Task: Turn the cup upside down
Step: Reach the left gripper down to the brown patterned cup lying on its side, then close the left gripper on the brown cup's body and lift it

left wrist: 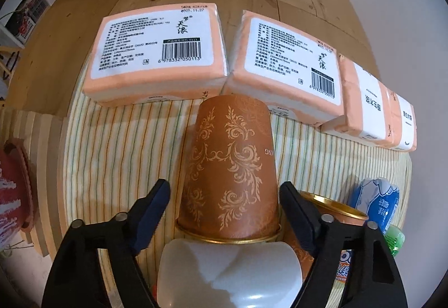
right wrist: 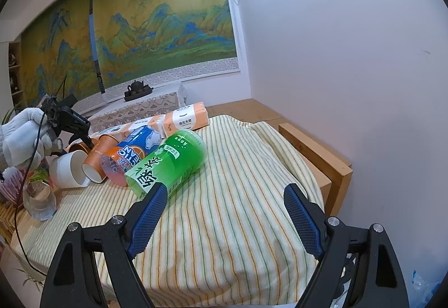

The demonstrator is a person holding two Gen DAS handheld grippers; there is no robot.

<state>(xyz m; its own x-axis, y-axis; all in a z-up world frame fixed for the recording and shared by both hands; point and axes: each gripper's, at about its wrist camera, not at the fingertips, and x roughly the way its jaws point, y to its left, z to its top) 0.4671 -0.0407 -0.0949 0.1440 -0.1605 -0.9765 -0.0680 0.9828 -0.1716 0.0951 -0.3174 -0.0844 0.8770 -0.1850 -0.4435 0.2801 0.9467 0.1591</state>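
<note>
A brown paper cup with gold scrollwork (left wrist: 229,168) lies on the striped cloth, its gold-rimmed mouth toward me and its base toward the tissue packs. My left gripper (left wrist: 225,191) is open, its fingers on either side of the cup without touching it. A white cup (left wrist: 229,271) lies just below it, close to the camera. A second brown cup (left wrist: 336,210) lies to the right. In the right wrist view the brown cups (right wrist: 98,154) and white cup (right wrist: 68,169) lie at the left under the left gripper (right wrist: 81,137). My right gripper (right wrist: 224,212) is open and empty above the cloth.
Several orange tissue packs (left wrist: 156,53) line the cloth's far side. A green bottle (right wrist: 168,162) and a blue-labelled bottle (right wrist: 131,151) lie beside the cups. A glass (right wrist: 39,201) and a red-white item (left wrist: 11,196) stand at the left. A wall and wooden edge (right wrist: 316,145) lie right.
</note>
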